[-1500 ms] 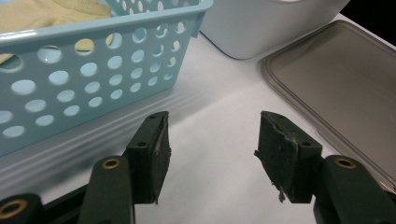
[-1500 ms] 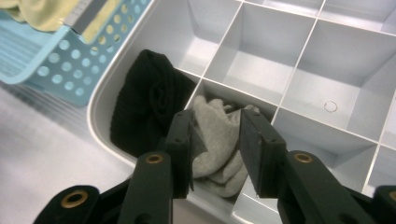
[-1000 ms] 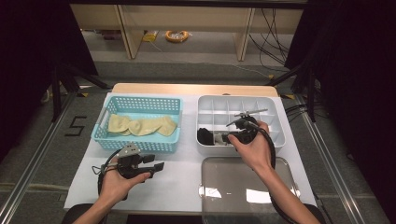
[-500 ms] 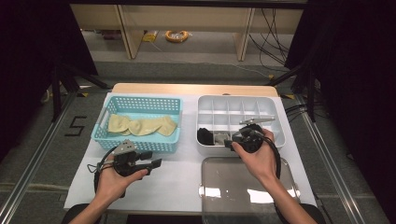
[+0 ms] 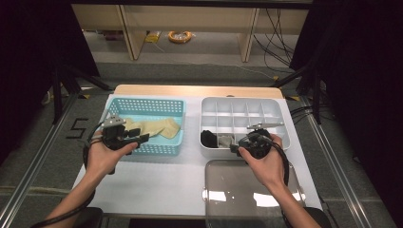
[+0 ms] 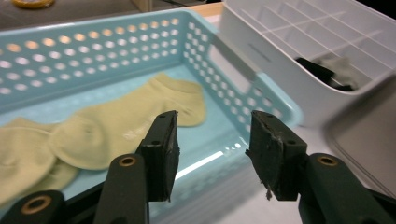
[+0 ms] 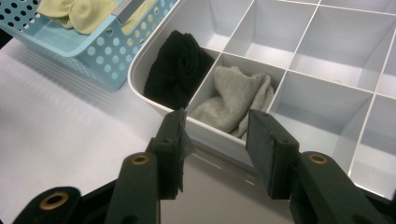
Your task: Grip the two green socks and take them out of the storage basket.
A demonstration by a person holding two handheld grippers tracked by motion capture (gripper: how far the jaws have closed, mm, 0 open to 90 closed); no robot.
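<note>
Left claw (image 6: 212, 154) above yellow socks (image 6: 116, 130)

A lab or test room set up for recording is showing here. A white table (image 5: 157, 190) is sitting on grey carpet (image 5: 199, 61) between black curtains (image 5: 361, 71) and stand legs (image 5: 64, 78). Cables (image 5: 271, 21) are trailing over the floor behind it, a coil (image 5: 180, 36) is lying under a bare wooden bench (image 5: 190, 9), and a taped number (image 5: 78, 128) is marking the floor beside the table.
</note>
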